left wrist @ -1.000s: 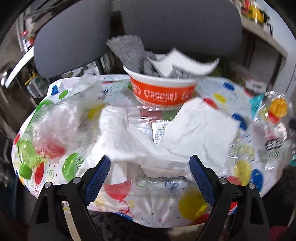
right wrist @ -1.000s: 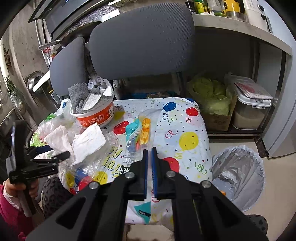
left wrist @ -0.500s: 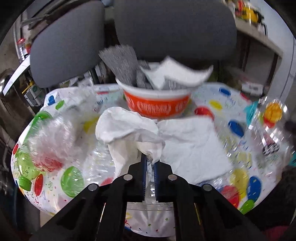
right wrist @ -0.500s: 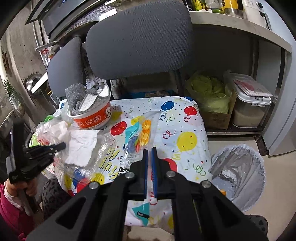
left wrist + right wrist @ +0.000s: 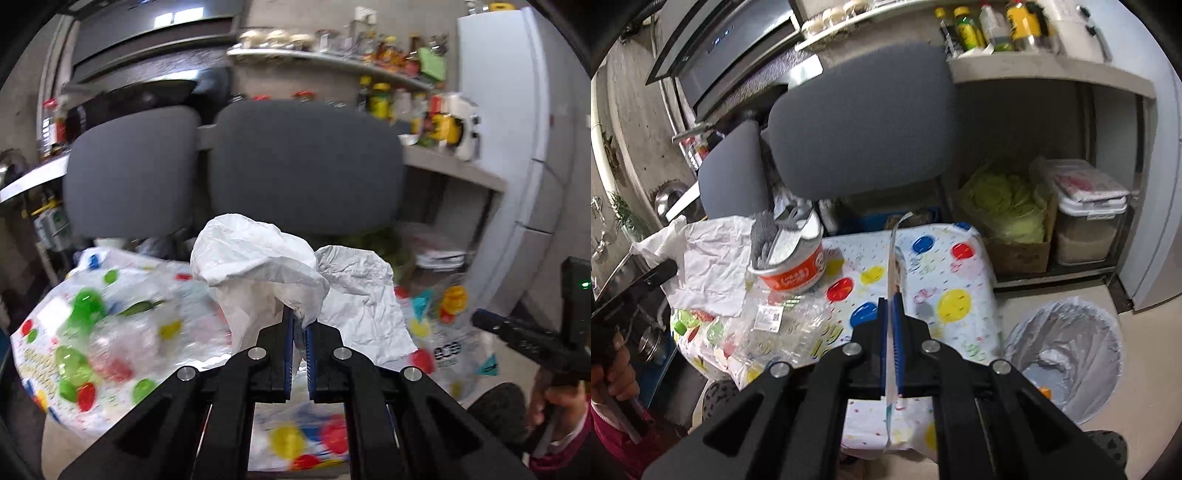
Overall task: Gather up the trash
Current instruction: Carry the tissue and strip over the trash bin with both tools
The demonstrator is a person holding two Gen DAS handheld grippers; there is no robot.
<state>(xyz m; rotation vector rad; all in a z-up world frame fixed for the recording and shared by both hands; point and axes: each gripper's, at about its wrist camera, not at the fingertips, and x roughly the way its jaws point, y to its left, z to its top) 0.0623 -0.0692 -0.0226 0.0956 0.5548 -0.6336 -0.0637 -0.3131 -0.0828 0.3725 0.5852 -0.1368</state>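
My left gripper (image 5: 300, 318) is shut on a crumpled white paper (image 5: 258, 258) and holds it above the balloon-print table (image 5: 122, 398). In the right wrist view the same paper (image 5: 709, 258) hangs at the left, under the left gripper (image 5: 670, 266). My right gripper (image 5: 891, 306) is shut on a thin clear snack wrapper (image 5: 894, 254), seen edge-on and running back between the fingers. An orange noodle cup (image 5: 792, 271) stuffed with grey cloth and a crushed clear bottle (image 5: 783, 325) lie on the table (image 5: 953, 295). The right gripper (image 5: 480, 319) shows at the right edge.
A bin with a grey liner (image 5: 1067, 354) stands on the floor right of the table. Two grey chair backs (image 5: 860, 125) rise behind the table. Under the counter sit a box of cabbage (image 5: 1012, 214) and stacked plastic tubs (image 5: 1086, 218). Clear plastic wrap (image 5: 110, 332) lies left.
The left gripper went from open around the white paper to shut on it, then lifted it off the table. The right gripper rose slightly and the wrapper now stands edge-on in it.
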